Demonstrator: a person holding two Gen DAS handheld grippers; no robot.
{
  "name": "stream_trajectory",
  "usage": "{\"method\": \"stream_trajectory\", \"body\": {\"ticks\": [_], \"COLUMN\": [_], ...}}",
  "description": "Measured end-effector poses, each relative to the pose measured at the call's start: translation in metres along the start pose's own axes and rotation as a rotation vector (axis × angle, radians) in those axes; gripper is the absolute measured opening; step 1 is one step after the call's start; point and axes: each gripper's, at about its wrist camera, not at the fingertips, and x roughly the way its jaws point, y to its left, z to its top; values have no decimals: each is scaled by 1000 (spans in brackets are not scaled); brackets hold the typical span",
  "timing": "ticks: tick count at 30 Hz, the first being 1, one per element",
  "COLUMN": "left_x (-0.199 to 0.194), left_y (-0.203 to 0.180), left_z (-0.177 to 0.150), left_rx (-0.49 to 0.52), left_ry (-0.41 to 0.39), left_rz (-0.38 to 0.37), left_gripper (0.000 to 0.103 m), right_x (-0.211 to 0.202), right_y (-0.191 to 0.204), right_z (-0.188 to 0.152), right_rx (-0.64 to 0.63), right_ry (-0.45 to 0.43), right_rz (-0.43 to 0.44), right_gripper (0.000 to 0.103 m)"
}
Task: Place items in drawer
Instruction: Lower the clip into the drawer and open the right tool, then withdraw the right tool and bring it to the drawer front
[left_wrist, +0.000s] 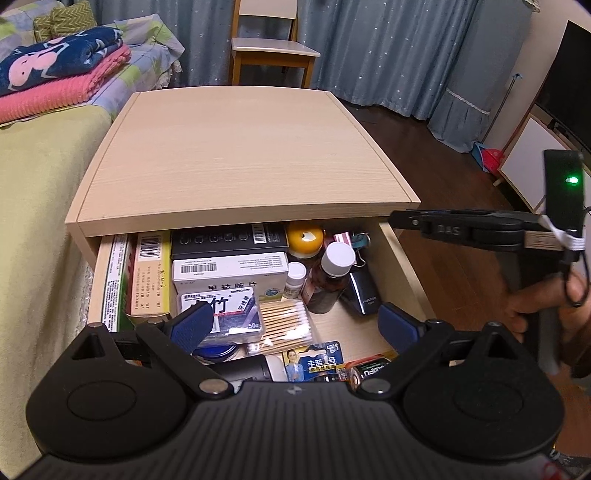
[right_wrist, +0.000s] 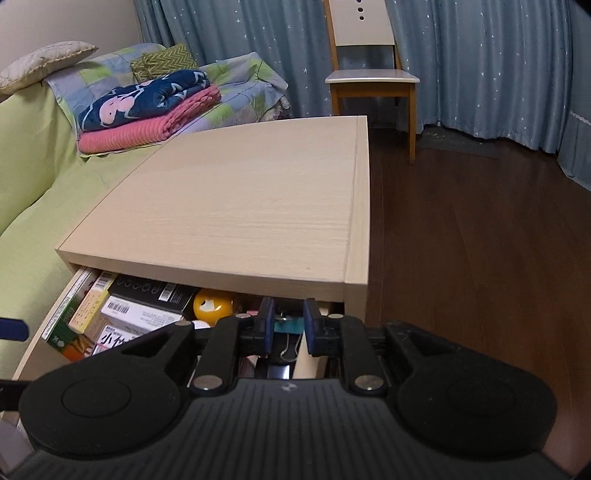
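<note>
**Over an open, crowded drawer, both hand-held grippers empty**

Beside a bed with a green cover, a pale wood nightstand (left_wrist: 240, 147) stands with its drawer (left_wrist: 402, 254) pulled out toward the cameras. Its top is bare.

Inside the drawer lie stacked medicine boxes (left_wrist: 229, 273), a brown bottle with a white cap (left_wrist: 330, 277), a small white bottle (left_wrist: 295, 280), a yellow round object (left_wrist: 304, 238), a clear pack of cotton swabs (left_wrist: 284, 317), a floss-pick box (left_wrist: 221, 306) and a battery pack (left_wrist: 314, 363).

The left hand-held gripper (left_wrist: 295, 325) hovers over the drawer's front with its blue pads wide apart, holding nothing. The right hand-held gripper (right_wrist: 289, 325) sits above the drawer's right rear corner, its pads narrowly parted with nothing visibly clamped; a binder clip (right_wrist: 290, 349) and something teal lie below the gap.

Judging by looks, the cardboard boxes are light and stiff, best pinched across their narrow sides. The swab pack is thin plastic and may flex or slip. The bottles are smooth and round, better taken at the cap or neck.
</note>
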Motion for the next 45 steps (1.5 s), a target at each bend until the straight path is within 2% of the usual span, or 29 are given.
{"method": "stream_trajectory", "body": {"ticks": [13,22,28,45], "left_x": [0,-9,-25,-53], "left_y": [-12,-19,-28,-47], "left_z": [-1,-13,-21,-36], "left_rx": [26,-7,4,35], "left_ry": [9,15,-9,-56], "left_rz": [5,42,62,63], "left_gripper": [97,97,97,97], "right_x": [-31,-64,-87,-125], "right_y": [-3,3,12,16], "right_z": [-18,-39,-47,-58], "right_rx": [80,75,59,23], "right_ry": [25,32,8,-9], "right_rz": [98,118,128,106], "right_gripper": [14,14,14,14]}}
